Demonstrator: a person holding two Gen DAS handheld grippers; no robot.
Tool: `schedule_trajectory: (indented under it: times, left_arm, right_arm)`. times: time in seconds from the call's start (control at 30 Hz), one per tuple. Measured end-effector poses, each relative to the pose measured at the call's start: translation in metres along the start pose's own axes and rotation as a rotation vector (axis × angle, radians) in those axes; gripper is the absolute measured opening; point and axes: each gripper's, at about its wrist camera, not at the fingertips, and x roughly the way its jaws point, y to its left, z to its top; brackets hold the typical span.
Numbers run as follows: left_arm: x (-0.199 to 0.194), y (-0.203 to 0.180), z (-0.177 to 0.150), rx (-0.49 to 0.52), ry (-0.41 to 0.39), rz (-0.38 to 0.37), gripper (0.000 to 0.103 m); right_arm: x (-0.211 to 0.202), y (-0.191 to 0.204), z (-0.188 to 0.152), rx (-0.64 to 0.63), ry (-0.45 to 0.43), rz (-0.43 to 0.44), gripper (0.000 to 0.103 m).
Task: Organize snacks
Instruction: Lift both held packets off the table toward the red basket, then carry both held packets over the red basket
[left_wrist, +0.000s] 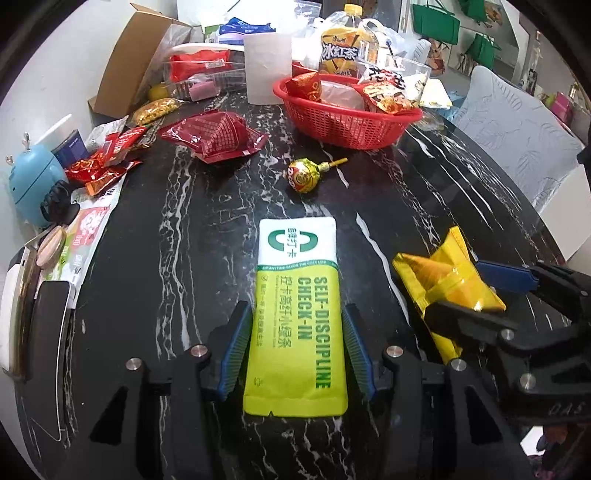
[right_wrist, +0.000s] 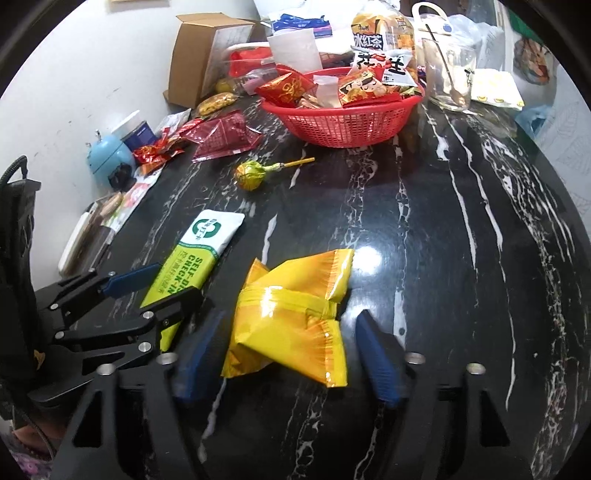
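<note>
A green and white snack bar packet (left_wrist: 297, 317) lies flat on the black marble table, between the blue pads of my left gripper (left_wrist: 295, 328), which is open around it with small gaps each side. A yellow foil packet (right_wrist: 291, 317) lies between the pads of my right gripper (right_wrist: 286, 328), open and wider than it. Each gripper shows in the other view: the right one (left_wrist: 476, 291) around the yellow packet (left_wrist: 443, 284), the left one (right_wrist: 162, 284) around the bar (right_wrist: 199, 254). A red basket (left_wrist: 343, 122) holding several snacks stands at the back.
A foil-wrapped lollipop (left_wrist: 306, 175) lies mid-table. A dark red packet (left_wrist: 218, 136) and small red wrappers (left_wrist: 103, 162) lie at left. A paper roll (left_wrist: 267, 66), a tea bottle (left_wrist: 340, 48), a glass (right_wrist: 448, 74) and a cardboard box (left_wrist: 136, 55) crowd the back. A phone (left_wrist: 48, 354) lies at the left edge.
</note>
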Motion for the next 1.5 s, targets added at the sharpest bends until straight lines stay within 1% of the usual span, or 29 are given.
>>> schedule_trajectory:
  times: [0.17, 0.3, 0.37, 0.5, 0.57, 0.6, 0.67, 0.7, 0.8, 0.93, 0.97, 1.07, 1.13, 1.3, 1.4, 1.5]
  left_arm:
    - [0.004, 0.001, 0.004, -0.005, -0.007, 0.013, 0.054]
    - [0.007, 0.001, 0.007, -0.005, -0.004, 0.014, 0.056]
    - [0.007, 0.001, 0.008, -0.007, -0.008, 0.018, 0.056]
    - [0.008, 0.001, 0.009, -0.010, -0.011, 0.021, 0.056]
    - [0.008, 0.000, 0.009, -0.006, -0.012, 0.023, 0.055]
    - [0.007, -0.001, 0.009, -0.003, -0.015, 0.017, 0.047]
    - [0.006, -0.003, 0.008, 0.011, -0.023, 0.025, 0.047]
    - [0.006, -0.004, 0.008, 0.013, -0.025, 0.025, 0.047]
    - [0.006, -0.002, 0.008, 0.001, -0.022, 0.020, 0.046]
    - [0.005, -0.004, 0.008, -0.001, -0.030, 0.034, 0.046]
    - [0.004, -0.004, 0.007, 0.000, -0.033, 0.041, 0.046]
    - [0.002, -0.001, 0.007, -0.012, -0.030, 0.029, 0.046]
    - [-0.002, -0.001, 0.007, -0.010, -0.041, 0.030, 0.046]
    - [-0.015, -0.002, 0.009, -0.009, -0.071, 0.026, 0.046]
    - [-0.020, -0.003, 0.011, -0.011, -0.087, 0.028, 0.046]
    - [-0.024, -0.004, 0.014, -0.012, -0.097, 0.024, 0.046]
  right_arm:
    - [0.003, -0.002, 0.004, -0.005, -0.016, -0.001, 0.078]
    - [0.005, -0.003, 0.007, -0.023, -0.009, -0.011, 0.076]
    - [0.006, -0.001, 0.008, -0.043, -0.008, -0.025, 0.072]
    - [0.006, 0.000, 0.007, -0.068, -0.014, -0.049, 0.067]
    - [0.006, 0.000, 0.006, -0.074, -0.019, -0.061, 0.059]
    - [0.006, 0.000, 0.006, -0.079, -0.021, -0.072, 0.056]
    - [0.007, 0.002, 0.005, -0.112, -0.020, -0.113, 0.054]
    - [0.007, 0.003, 0.005, -0.122, -0.023, -0.120, 0.054]
    - [0.007, 0.002, 0.004, -0.124, -0.030, -0.120, 0.051]
    - [0.007, 0.002, 0.004, -0.122, -0.032, -0.121, 0.048]
    - [0.006, 0.002, 0.004, -0.117, -0.034, -0.114, 0.046]
    - [0.004, 0.000, 0.004, -0.099, -0.036, -0.083, 0.046]
    - [0.004, -0.001, 0.004, -0.087, -0.037, -0.058, 0.045]
    - [0.003, -0.001, 0.004, -0.063, -0.031, 0.037, 0.045]
    - [0.000, -0.001, 0.005, -0.050, -0.033, 0.068, 0.045]
    - [-0.005, 0.000, 0.007, -0.052, -0.053, 0.077, 0.045]
